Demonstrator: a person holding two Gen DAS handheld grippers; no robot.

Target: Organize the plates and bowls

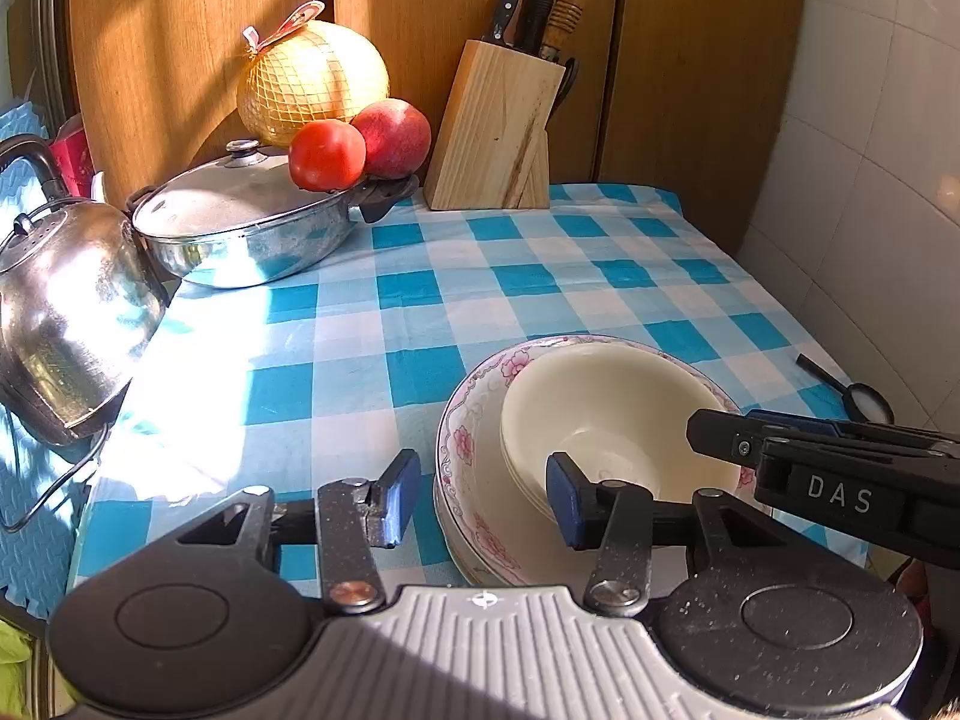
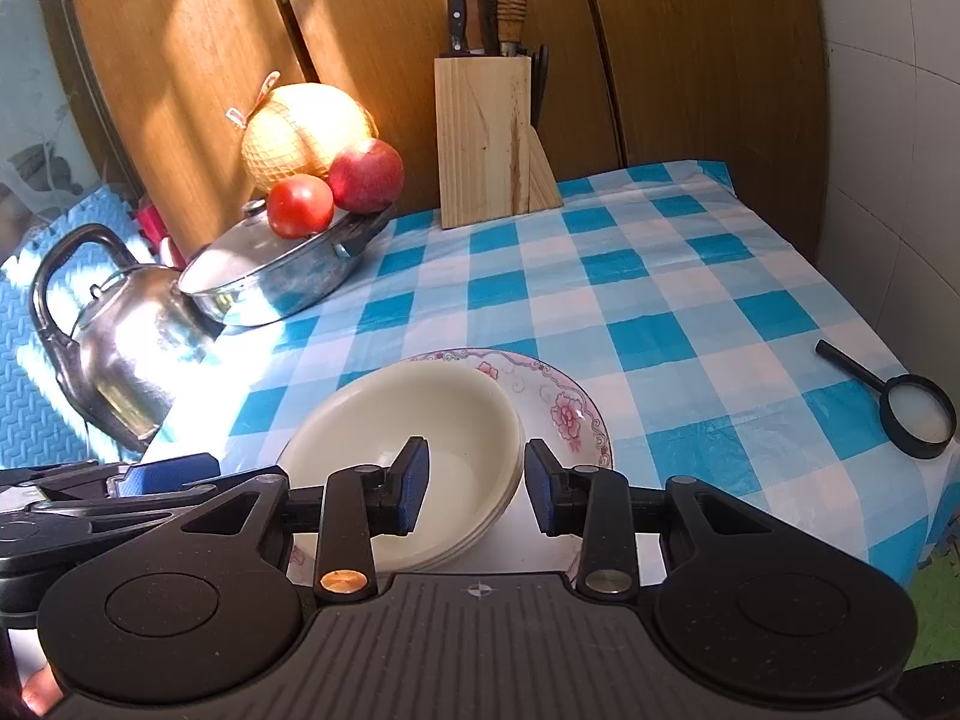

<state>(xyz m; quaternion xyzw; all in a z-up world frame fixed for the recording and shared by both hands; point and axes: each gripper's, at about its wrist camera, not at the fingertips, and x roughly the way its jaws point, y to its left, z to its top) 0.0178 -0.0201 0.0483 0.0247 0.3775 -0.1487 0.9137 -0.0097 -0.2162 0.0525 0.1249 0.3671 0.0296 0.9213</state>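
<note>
— Cream-coloured bowls (image 2: pixel 414 420), a nested stack of them, sit inside the floral plates (image 2: pixel 564 402). Where on the tabletop is that?

— Near the front edge of the blue-and-white checked tabletop (image 2: pixel 660 276), just ahead of both grippers. The bowls sit off-centre in the plates and tip slightly. There is more than one plate: the left wrist view shows a second rim under the top one (image 1: pixel 468 516).

— And the jaws?

— The right gripper (image 2: pixel 474 489) has its jaws open, one blue pad inside the bowl stack and one outside, so they straddle the near rim. I cannot tell whether the pads touch it. The left gripper (image 1: pixel 483 495) is open wider and straddles the rim of the floral plates; nothing is clamped.

— Other containers?

— A lidded steel pot (image 1: pixel 252 228) at the back left, with a tomato (image 1: pixel 327 155) and a red apple (image 1: pixel 393 138) resting on it and a netted pomelo (image 1: pixel 312 81) behind. A wooden knife block (image 1: pixel 495 132) holds several handles upright. A steel kettle (image 1: pixel 66 312) stands left of the pot.

— Anything only one view gives?

— The right wrist view shows the whole magnifying glass (image 2: pixel 900 402) on the right, its handle pointing away to the left; the left wrist view catches only part of it, behind the right gripper's finger.
</note>
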